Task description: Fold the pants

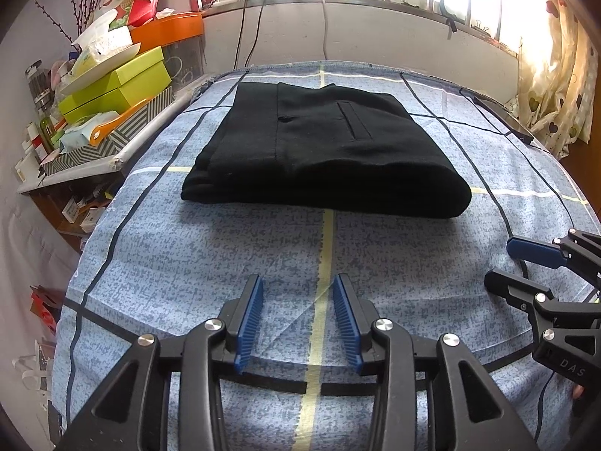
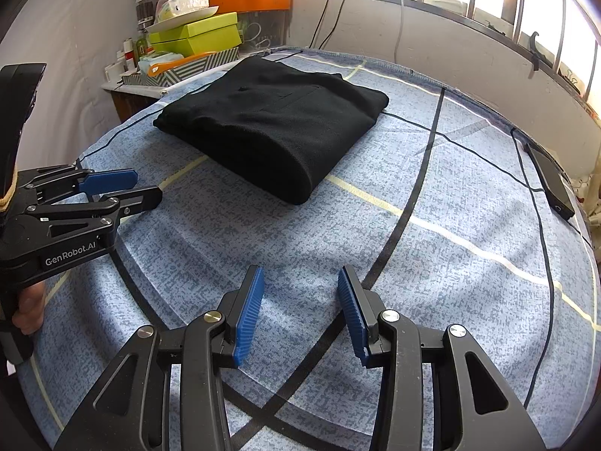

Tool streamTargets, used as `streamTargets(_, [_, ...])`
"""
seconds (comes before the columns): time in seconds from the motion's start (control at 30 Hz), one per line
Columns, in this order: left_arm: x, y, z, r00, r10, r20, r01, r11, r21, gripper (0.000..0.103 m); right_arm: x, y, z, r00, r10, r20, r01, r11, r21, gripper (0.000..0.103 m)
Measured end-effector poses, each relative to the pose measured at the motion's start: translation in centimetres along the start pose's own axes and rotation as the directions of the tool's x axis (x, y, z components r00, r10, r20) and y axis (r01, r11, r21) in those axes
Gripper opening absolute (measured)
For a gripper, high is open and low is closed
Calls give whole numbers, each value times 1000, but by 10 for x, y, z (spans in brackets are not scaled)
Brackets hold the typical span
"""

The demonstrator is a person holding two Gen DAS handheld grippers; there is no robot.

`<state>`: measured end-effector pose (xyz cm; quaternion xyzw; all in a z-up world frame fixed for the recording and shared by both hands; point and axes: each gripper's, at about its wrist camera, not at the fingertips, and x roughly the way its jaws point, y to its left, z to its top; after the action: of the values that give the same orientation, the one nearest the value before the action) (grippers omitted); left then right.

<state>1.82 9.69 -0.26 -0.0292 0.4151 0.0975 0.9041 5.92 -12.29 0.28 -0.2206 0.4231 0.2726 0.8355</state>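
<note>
The black pants [image 1: 319, 150] lie folded into a thick flat rectangle on the blue checked bedsheet [image 1: 225, 263], pocket side up. They also show in the right wrist view [image 2: 274, 131]. My left gripper [image 1: 296, 282] is open and empty, hovering over the sheet in front of the pants, apart from them. It also shows in the right wrist view [image 2: 144, 188] at the left. My right gripper [image 2: 300, 278] is open and empty, over bare sheet in front of the pants. It shows at the right edge of the left wrist view [image 1: 497, 261].
A cluttered side shelf [image 1: 75, 150] with green boxes [image 1: 120, 90], tissues and an orange tray stands left of the bed. A dark phone [image 2: 550, 178] with a cable lies at the sheet's right edge. A wall and window run behind the bed.
</note>
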Motion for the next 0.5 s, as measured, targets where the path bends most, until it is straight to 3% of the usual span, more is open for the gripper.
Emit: streamTargets(0.5, [0,-1,-1,1000,-6,-1,6,1000,-5,42,0,0,0,1000,1,0,-1,1000,1,43])
